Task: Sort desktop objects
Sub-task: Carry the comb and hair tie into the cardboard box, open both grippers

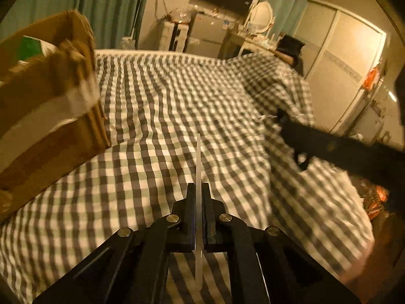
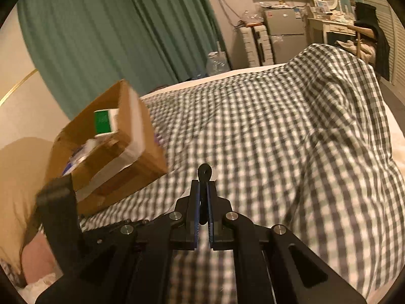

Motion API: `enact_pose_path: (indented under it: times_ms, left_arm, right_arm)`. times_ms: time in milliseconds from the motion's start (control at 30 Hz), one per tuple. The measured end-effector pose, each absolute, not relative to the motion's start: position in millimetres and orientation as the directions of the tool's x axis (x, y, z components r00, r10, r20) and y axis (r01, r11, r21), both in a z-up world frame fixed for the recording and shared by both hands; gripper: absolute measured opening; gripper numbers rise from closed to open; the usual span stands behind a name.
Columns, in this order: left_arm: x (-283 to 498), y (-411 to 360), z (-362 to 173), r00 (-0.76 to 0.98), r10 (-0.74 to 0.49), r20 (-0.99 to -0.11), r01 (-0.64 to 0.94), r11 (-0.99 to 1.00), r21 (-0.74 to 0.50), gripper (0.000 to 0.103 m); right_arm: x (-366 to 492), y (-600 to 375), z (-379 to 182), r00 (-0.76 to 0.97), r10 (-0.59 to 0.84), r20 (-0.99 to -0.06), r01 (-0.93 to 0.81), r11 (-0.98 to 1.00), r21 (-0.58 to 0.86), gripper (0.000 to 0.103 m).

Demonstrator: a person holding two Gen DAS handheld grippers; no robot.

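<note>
My left claw [image 1: 198, 190] is clenched on a thin pale strip [image 1: 198, 162], flat and translucent, maybe a ruler or a plastic stick; I cannot tell which. It is pinched edge-on between the pads, so it stands like a blade, one end jutting forward past the tips and the other trailing back under the jaws. My right claw [image 2: 203, 185] is clenched too, on a small black loop [image 2: 204, 172] that looks like a hair tie or a cord; only its rounded top pokes out above the tips, the rest is squeezed between the blue pads. I judge both things are held this tightly and this far forward so they can be carried over and let fall cleanly. Both claws hang over the checked bed [image 1: 157, 106], clear of the cloth. The box [image 2: 111, 147], open cardboard with a green packet [image 2: 103, 122] already in it, sits on the bed to the left of both claws. It is near my left claw, ahead and to the side, and farther off from my right. I take it as the place for both items, so each still has to travel leftward and above the rim before I let go.
</note>
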State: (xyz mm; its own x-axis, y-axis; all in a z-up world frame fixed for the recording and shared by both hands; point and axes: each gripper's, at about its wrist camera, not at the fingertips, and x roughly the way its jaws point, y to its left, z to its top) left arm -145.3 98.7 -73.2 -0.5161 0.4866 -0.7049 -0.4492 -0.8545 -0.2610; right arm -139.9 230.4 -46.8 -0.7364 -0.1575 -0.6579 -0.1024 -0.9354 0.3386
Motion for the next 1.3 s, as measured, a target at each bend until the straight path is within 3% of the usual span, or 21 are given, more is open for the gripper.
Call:
enact_pose_path:
  times_ms: [167,300,533,767,800,833,867,900,933,967,1167,1300]
  left_arm:
    - [-122.6,68.5,-29.5,-0.576,0.522,-0.629,-0.45,-0.845,-0.29,0.003]
    - [-110.4,44.7,18.3,-0.669,0.508,-0.543,-0.454,-0.857,-0.242,0.003]
    - [-123.1,-25.3,84.9,-0.82,0.362,-0.444,-0.316,-0.932,-0.178,0.003]
    - [-163.8,-95.5,81.4,-0.857,0.179,-0.483,-0.158,-0.984,-0.083,0.003]
    - [-169.9,-103.3,76.3,-0.856,0.164,-0.491,-0.143,-0.986,-0.08,0.005]
    - [-175.7,-110.9,70.8,-0.855,0.15,-0.496,-0.129,-0.989,-0.077,0.008]
    - [-180.7,-116.8,64.6,-0.855,0.135,-0.501,-0.113,-0.991,-0.073,0.02]
    - [-182.9,-123.2,57.6,-0.854,0.118,-0.506,-0.098,-0.993,-0.066,0.032]
    - [-187.4,-127.7,50.9,-0.853,0.09,-0.515,-0.073,-0.996,-0.053,0.067]
    - [-187.7,-129.8,44.5,-0.854,0.064,-0.516,-0.05,-0.998,-0.042,0.09]
    - [-170.7,-124.8,21.8,-0.869,0.017,-0.494,-0.04,-0.999,0.035,0.096]
    - [-151.7,-109.1,23.9,-0.88,0.059,-0.471,-0.071,-0.997,0.006,0.103]
  right_arm:
    - [-120.2,207.4,-25.0,-0.754,-0.22,-0.62,-0.042,-0.924,0.379,0.005]
    - [-119.6,182.0,1.4,-0.772,-0.227,-0.594,0.009,-0.938,0.346,0.005]
    - [-160.6,107.1,51.2,-0.77,-0.321,-0.552,0.185,-0.939,0.289,0.005]
    - [-235.7,34.8,52.9,-0.753,-0.346,-0.56,0.257,-0.938,0.234,0.006]
    - [-246.2,31.0,47.3,-0.755,-0.333,-0.565,0.243,-0.942,0.23,0.015]
    - [-253.3,29.4,42.1,-0.757,-0.319,-0.57,0.226,-0.947,0.23,0.025]
    - [-261.0,29.6,34.3,-0.766,-0.289,-0.575,0.191,-0.955,0.226,0.06]
    - [-265.3,32.2,29.2,-0.776,-0.261,-0.574,0.16,-0.962,0.221,0.084]
    - [-266.6,34.8,25.1,-0.789,-0.241,-0.566,0.136,-0.966,0.221,0.084]
    - [-267.5,38.6,20.4,-0.795,-0.234,-0.559,0.125,-0.966,0.227,0.084]
    - [-245.1,60.4,8.7,-0.807,-0.146,-0.572,0.032,-0.978,0.205,0.085]
    - [-210.6,81.8,2.4,-0.822,-0.06,-0.567,-0.077,-0.973,0.215,0.103]
